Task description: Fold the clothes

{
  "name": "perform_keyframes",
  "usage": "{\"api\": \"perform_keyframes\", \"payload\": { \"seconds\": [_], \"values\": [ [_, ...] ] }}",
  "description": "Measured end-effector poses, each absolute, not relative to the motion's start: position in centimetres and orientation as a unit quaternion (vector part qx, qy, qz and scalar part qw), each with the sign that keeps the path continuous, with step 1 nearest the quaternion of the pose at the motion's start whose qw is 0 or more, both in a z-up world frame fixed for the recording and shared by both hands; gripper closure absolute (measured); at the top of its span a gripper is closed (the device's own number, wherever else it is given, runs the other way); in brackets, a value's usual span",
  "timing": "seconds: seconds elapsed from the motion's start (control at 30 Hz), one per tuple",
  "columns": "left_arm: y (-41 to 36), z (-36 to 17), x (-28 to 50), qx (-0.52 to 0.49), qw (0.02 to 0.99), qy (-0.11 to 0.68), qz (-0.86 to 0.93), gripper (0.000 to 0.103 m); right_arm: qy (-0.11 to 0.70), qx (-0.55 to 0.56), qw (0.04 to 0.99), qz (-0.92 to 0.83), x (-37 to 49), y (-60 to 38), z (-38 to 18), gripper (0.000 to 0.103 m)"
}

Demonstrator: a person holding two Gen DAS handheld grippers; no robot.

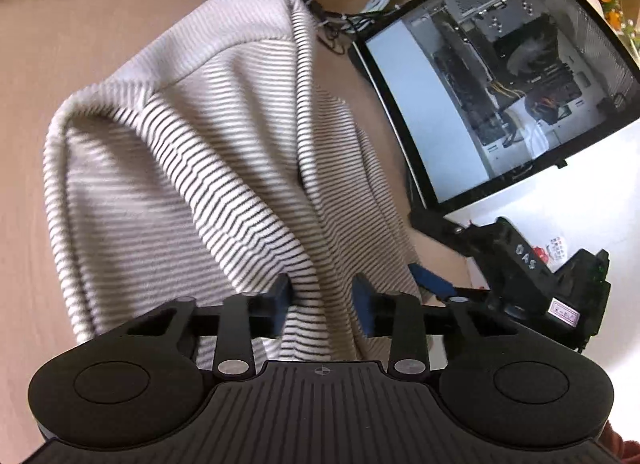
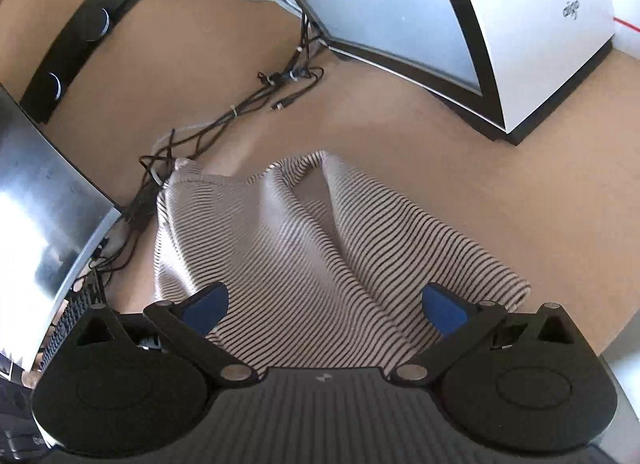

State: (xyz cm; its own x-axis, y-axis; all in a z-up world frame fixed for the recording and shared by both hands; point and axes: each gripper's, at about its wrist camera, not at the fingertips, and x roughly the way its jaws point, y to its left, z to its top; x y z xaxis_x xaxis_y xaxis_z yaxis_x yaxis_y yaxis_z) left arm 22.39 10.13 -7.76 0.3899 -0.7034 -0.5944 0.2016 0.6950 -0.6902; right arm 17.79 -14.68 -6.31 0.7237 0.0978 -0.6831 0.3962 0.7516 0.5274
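Tan desk (image 2: 400, 135); left hand-held gripper (image 1: 322, 296) pinching striped garment (image 1: 192, 151); right hand-held gripper (image 2: 326, 304) wide open above it

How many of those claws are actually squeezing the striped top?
1. The left claw is pinching a fold of the striped top. The right claw hangs wide open above it.
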Motion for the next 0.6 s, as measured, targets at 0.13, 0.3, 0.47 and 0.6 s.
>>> {"api": "perform_keyframes", "payload": {
  "seconds": [0.13, 0.3, 0.47, 0.6],
  "values": [
    [10.4, -5.8, 23.3, -0.261, 0.815, 0.440, -0.273, 0.094, 0.382, 0.303, 0.870, -0.077, 18.7, -14.0, -6.7, 0.000],
    [18.0, 2.5, 24.7, -0.258, 0.909, 0.287, -0.159, 0.094, 0.416, 0.198, 0.886, -0.054, 19.0, -11.9, -6.5, 0.000],
    [27.4, 3.0, 25.0, -0.266, 0.922, 0.280, -0.031, 0.094, 0.429, 0.122, 0.893, -0.058, 19.0, -9.6, -6.7, 0.000],
    [29.5, -2.0, 24.6, -0.290, 0.893, 0.344, 0.025, 0.090, 0.457, 0.119, 0.881, -0.036, 20.1, -9.2, -6.2, 0.000]
  ]
}}
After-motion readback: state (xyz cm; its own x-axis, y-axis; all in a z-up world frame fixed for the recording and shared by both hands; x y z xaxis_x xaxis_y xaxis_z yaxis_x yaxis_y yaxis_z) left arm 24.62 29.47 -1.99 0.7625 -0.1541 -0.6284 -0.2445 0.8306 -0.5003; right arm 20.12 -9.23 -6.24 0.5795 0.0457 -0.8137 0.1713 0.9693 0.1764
